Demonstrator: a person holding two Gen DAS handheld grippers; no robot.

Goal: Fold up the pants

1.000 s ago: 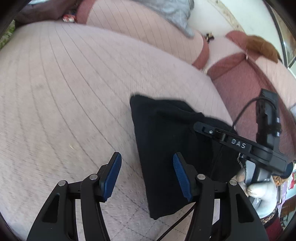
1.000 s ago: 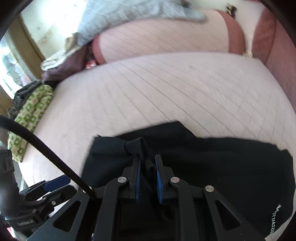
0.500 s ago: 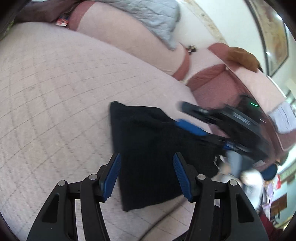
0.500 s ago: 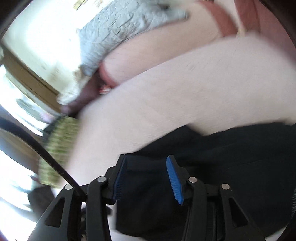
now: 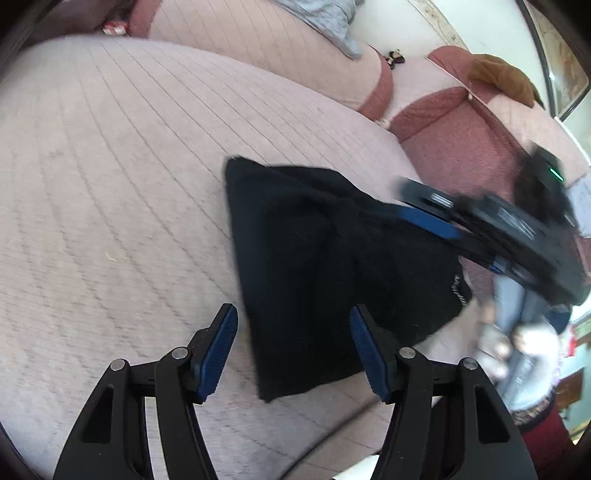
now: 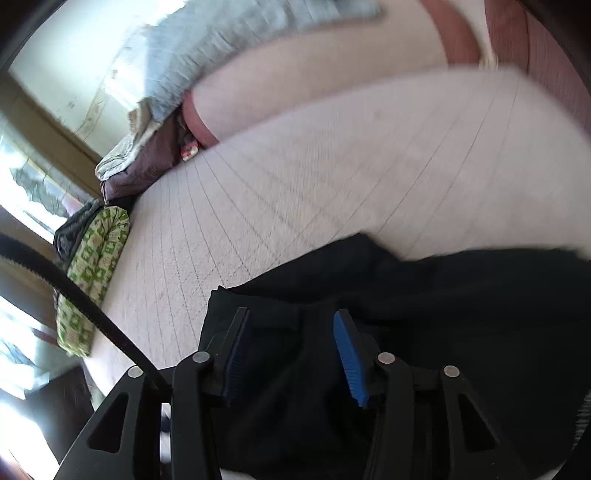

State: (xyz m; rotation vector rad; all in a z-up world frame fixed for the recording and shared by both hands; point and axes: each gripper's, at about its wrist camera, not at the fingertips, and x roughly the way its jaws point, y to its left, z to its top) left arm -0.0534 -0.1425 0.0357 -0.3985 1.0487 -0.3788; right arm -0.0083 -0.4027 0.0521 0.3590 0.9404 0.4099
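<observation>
Lying folded on quilted cushion [image 5: 110, 184], black pants [image 5: 325, 280], both claws spread, empty

A wide stretch of pale pink quilted sofa seat [image 5: 110, 177] lies bare from 7 to 12 o'clock in the left wrist view, open for a gripper to pass. The folded black fabric pants [image 5: 325, 266] cover the seat from centre to 4 o'clock. The blurred right gripper [image 5: 480, 229] crosses above them at 3 o'clock. A padded pink backrest with a grey quilted blanket [image 5: 325, 22] walls off 12 to 1 o'clock. A green patterned cushion [image 6: 92, 273] blocks 9 o'clock in the right wrist view.
</observation>
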